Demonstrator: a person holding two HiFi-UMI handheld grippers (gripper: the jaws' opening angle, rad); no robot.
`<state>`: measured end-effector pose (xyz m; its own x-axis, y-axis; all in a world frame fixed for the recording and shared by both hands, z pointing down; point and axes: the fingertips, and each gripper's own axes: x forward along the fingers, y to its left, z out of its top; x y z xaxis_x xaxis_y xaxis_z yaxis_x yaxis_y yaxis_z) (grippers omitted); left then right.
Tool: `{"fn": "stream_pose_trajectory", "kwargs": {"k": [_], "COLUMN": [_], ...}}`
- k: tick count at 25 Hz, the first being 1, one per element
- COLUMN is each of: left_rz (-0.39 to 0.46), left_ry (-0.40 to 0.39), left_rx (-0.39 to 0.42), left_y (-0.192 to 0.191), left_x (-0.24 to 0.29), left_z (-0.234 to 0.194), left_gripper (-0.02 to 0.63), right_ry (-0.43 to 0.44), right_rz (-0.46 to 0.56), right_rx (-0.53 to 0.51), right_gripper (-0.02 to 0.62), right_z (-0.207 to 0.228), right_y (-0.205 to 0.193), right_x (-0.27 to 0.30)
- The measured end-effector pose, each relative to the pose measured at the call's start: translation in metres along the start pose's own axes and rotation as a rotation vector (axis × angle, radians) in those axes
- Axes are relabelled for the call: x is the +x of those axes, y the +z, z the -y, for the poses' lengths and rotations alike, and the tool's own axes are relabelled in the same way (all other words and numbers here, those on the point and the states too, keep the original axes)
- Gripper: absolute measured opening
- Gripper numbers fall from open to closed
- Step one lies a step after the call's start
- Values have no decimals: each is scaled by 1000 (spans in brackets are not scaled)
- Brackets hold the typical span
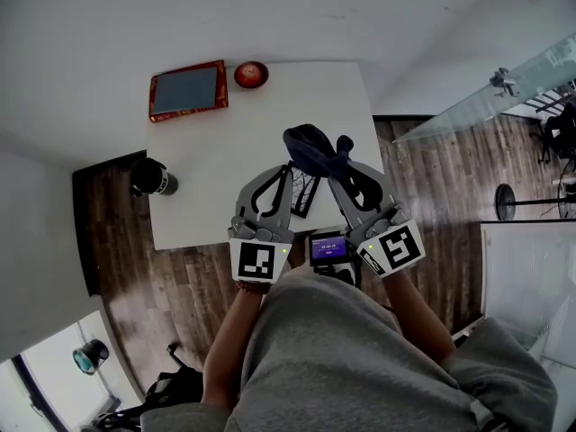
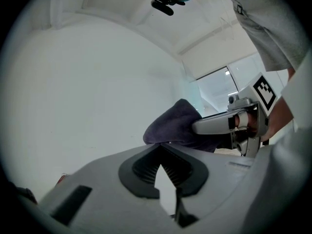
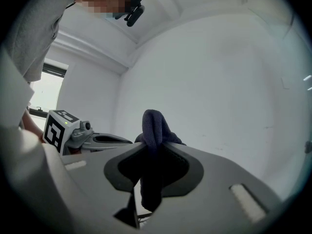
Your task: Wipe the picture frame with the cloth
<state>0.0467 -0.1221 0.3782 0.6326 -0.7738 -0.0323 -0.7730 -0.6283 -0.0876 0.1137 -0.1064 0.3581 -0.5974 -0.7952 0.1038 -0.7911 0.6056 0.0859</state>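
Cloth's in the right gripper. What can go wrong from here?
The picture frame lies unheld at the table's far corner beside the red bowl: a wipe may shove it off or hit the bowl. The cloth is bunched in the right gripper, whose fingers may scrape the frame.

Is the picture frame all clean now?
Not yet. Done: the cloth is picked up. In hand: the right gripper is shut on it, above the table. To do: carry it to the picture frame at the table's far corner and wipe; the cloth is apart from it.
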Motion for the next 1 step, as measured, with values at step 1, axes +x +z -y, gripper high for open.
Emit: {"fn": "stream_pose_trajectory", "kwargs": {"k": [1], "left_rz": [1], "left_ry": [-3], "left_rx": [8], "left_y": [1], "left_x": [1], "left_z": [1], "left_gripper": [2], "right_ry": [1], "right_rz": [-2], "right_rx": [-1], "right_gripper": [84], "right_z": [1], "right_y": [-1], "right_x": [1]}}
